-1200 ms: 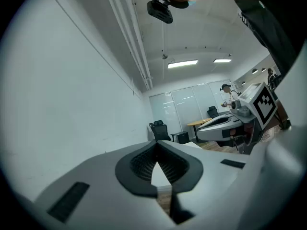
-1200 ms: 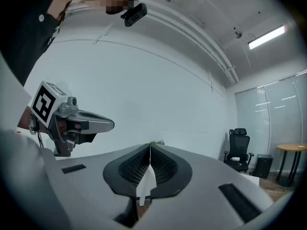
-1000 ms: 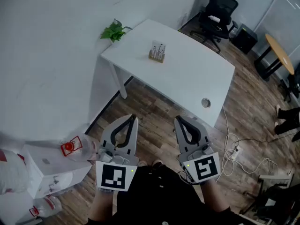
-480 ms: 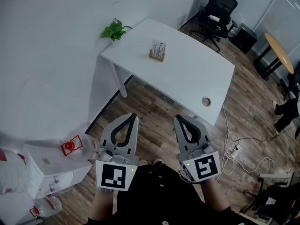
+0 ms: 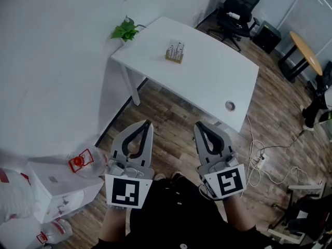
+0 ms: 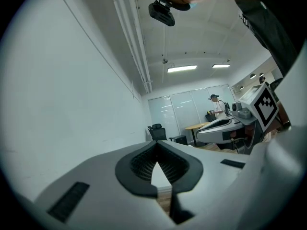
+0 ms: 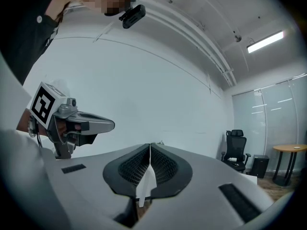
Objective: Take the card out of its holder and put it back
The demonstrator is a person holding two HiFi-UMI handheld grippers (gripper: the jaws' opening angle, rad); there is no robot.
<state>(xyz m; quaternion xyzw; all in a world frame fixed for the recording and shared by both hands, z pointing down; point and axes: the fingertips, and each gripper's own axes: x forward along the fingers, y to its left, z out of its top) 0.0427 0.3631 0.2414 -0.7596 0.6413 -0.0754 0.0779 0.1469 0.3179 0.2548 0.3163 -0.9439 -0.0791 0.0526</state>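
head view: left hand-held gripper (image 5: 147, 123), right hand-held gripper (image 5: 197, 125), two total, both closed, empty; one card holder (image 5: 175, 53) on one table (image 5: 207, 79).

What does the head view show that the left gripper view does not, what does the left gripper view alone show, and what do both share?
Only the head view: the card holder on the white table, and the plant at the table's corner. Only the left gripper view: two lit ceiling lights and the head-mounted camera overhead. Both: the left gripper and right gripper, jaws shut on nothing, and the black office chair.
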